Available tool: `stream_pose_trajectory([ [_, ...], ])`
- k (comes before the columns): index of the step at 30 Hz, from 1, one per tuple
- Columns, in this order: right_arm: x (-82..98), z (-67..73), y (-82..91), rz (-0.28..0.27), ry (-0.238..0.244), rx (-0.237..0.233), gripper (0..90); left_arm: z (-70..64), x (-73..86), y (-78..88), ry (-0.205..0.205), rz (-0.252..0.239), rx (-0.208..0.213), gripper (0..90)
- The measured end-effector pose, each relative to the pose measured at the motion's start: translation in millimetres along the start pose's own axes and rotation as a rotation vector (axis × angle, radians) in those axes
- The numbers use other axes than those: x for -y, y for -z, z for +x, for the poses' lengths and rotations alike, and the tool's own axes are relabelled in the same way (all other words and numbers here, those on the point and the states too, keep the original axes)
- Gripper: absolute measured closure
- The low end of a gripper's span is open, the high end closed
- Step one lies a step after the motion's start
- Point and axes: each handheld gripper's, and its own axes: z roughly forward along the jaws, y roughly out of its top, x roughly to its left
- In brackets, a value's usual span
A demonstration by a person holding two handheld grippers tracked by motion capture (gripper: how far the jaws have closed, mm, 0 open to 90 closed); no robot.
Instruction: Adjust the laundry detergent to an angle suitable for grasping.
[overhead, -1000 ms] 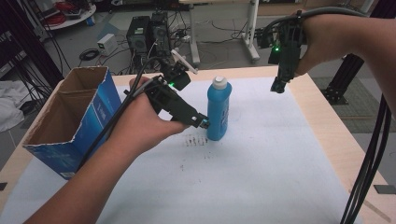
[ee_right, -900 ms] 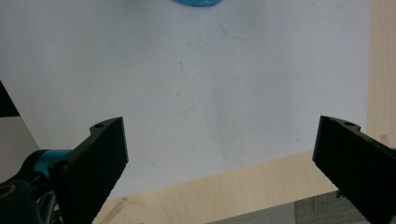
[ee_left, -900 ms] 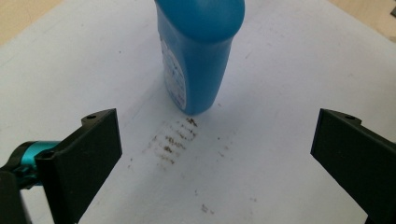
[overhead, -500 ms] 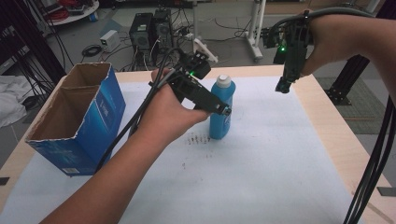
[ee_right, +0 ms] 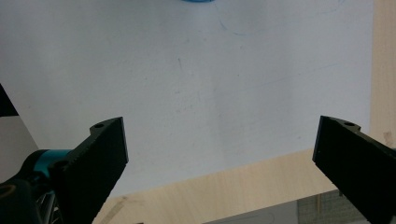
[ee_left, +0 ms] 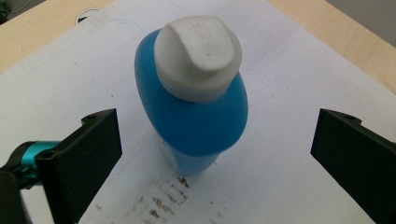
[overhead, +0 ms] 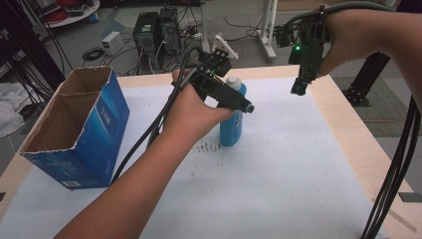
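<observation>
The step in hand looks like the approach to a grasp. The bottle (overhead: 233, 117) stands upright near the middle of the white sheet (overhead: 278, 179) that covers the table (overhead: 343, 114), its white cap (ee_left: 198, 56) on top. The left gripper (ee_left: 212, 140) hangs above and just behind it, tilted down; in the left gripper view its jaws are spread wide, one to each side of the blue body, and neither touches it. In the high view the hand and gripper hide the upper part of the bottle, so how far the jaws sit above the shoulder is hard to judge, but they seem to be level with or a little above the cap.

The right gripper (overhead: 298, 84) is held high over the far right of the table, well apart from the bottle. Its jaws are also spread, with nothing between them but bare sheet and the wooden edge below.

The open box (overhead: 82, 134) stands at the left, mouth up, and is a likely place for the bottle to go.

The next move probably calls for the left gripper to drop until the jaws flank the body below the cap, then close squarely across the narrower faces so the smooth plastic does not twist or tip.
</observation>
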Motion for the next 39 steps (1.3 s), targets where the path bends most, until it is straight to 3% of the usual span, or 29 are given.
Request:
stream_pose_trajectory([
  [6, 1.9, -1.4, -2.0, -0.002, -0.001, -0.001, 2.5, -3.1, -6.5, -12.7, 0.012, -0.007, -0.006, 1.7],
  [16, 1.5, -1.3, -3.5, 0.003, -0.014, -0.003, 2.5, 0.4, -15.6, -27.2, 0.017, 0.026, -0.039, 1.7],
  [21, 3.4, -2.0, -2.7, -0.001, -0.017, -0.004, 2.5, 4.3, -15.3, -36.2, 0.032, 0.033, -0.055, 1.7],
  [34, 6.9, -2.9, -1.5, 0.0, -0.021, -0.002, 2.5, 4.1, -15.0, -49.8, 0.026, 0.048, -0.107, 2.3],
  [39, 5.3, -2.3, -1.4, -0.001, -0.018, -0.001, 2.5, 4.8, -14.7, -51.7, 0.031, 0.051, -0.128, 7.9],
])
